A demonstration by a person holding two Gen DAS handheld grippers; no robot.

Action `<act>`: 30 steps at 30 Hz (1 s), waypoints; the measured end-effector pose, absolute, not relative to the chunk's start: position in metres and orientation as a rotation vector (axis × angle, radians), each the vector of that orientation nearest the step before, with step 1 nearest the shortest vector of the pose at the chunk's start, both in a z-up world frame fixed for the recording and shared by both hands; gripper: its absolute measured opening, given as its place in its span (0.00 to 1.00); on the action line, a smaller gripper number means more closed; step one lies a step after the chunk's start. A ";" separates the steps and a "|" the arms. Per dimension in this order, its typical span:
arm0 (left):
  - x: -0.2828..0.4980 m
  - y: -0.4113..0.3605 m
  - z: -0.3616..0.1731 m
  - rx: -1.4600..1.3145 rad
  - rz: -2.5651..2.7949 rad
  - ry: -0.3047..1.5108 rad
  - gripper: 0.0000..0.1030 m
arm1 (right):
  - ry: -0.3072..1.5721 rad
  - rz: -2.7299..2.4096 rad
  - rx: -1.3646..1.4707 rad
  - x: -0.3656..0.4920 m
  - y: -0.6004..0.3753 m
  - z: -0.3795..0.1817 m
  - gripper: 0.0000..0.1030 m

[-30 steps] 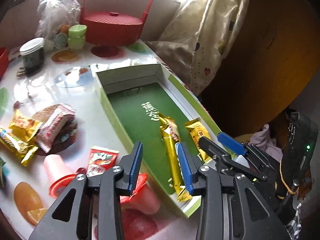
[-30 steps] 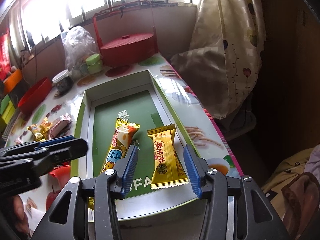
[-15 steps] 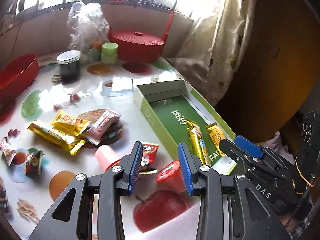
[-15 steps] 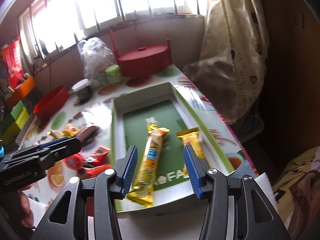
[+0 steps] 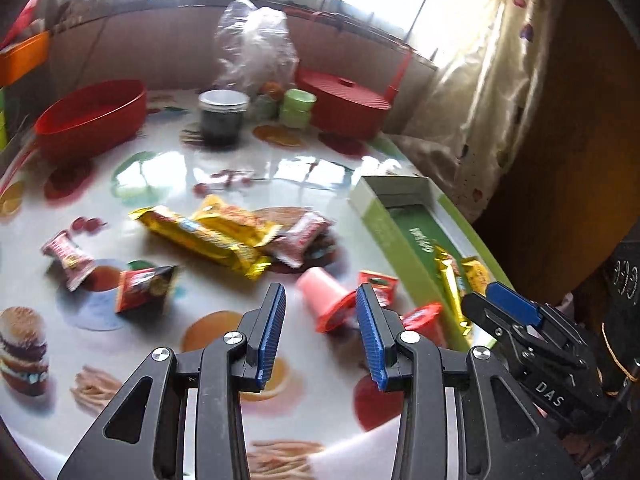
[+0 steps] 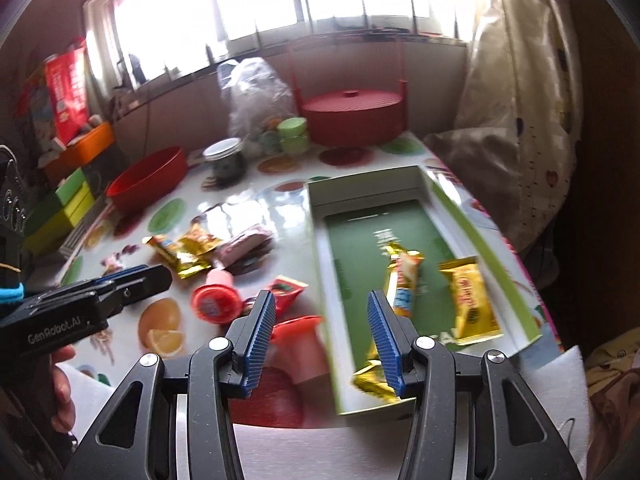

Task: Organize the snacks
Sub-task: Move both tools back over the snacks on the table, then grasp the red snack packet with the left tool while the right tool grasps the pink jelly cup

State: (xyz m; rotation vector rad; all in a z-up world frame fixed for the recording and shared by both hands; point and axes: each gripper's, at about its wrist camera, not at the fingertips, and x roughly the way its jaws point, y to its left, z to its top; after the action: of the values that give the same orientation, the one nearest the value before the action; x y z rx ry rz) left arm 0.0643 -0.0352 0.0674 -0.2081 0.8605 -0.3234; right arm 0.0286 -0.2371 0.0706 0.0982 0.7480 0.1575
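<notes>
Both grippers have been drawn back from the green box [image 6: 516,280] toward the desk's [image 5: 248,184] near edge. Jaws of the left gripper [image 5: 320,334] and right gripper [image 6: 322,338] are spread, nothing held. Loose snacks [image 5: 208,236] are left mid-desk, ahead of the left jaws; the pink jelly cup [image 5: 326,298], lying closest, could be knocked rolling.

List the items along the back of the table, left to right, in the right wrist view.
Red bowl → dark jar → clear plastic bag → green tubs → red lidded basket.
</notes>
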 end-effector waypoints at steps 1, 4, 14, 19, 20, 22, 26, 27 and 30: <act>0.064 -0.029 0.066 -0.215 -0.311 0.859 0.37 | 0.751 0.173 0.094 0.029 -0.232 0.070 0.46; 0.063 -0.014 0.060 -0.231 -0.278 0.864 0.37 | 0.759 0.201 0.070 0.031 -0.220 0.068 0.46; 0.061 0.030 0.046 -0.275 -0.199 0.874 0.37 | 0.796 0.279 -0.009 0.052 -0.184 0.062 0.46; 0.064 0.049 0.035 -0.294 -0.161 0.895 0.37 | 0.816 0.315 -0.029 0.062 -0.166 0.057 0.46; 0.065 0.051 0.033 -0.299 -0.157 0.899 0.37 | 0.824 0.315 -0.031 0.065 -0.163 0.055 0.46; 0.067 0.054 0.030 -0.303 -0.157 0.903 0.38 | 0.832 0.308 -0.037 0.070 -0.158 0.052 0.46; 0.071 0.056 0.022 -0.315 -0.168 0.925 0.42 | 0.846 0.315 -0.057 0.077 -0.148 0.046 0.46; 0.072 0.055 0.020 -0.316 -0.177 0.927 0.42 | 0.848 0.314 -0.061 0.078 -0.147 0.044 0.46; 0.076 0.050 0.016 -0.305 -0.188 0.941 0.42 | 0.863 0.307 -0.082 0.082 -0.142 0.038 0.46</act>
State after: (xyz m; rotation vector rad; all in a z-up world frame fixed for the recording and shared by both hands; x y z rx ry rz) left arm 0.0758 0.0501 0.0163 -0.3052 0.9409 -0.1884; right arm 0.0823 -0.1418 0.0384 -0.0816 0.8635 0.3075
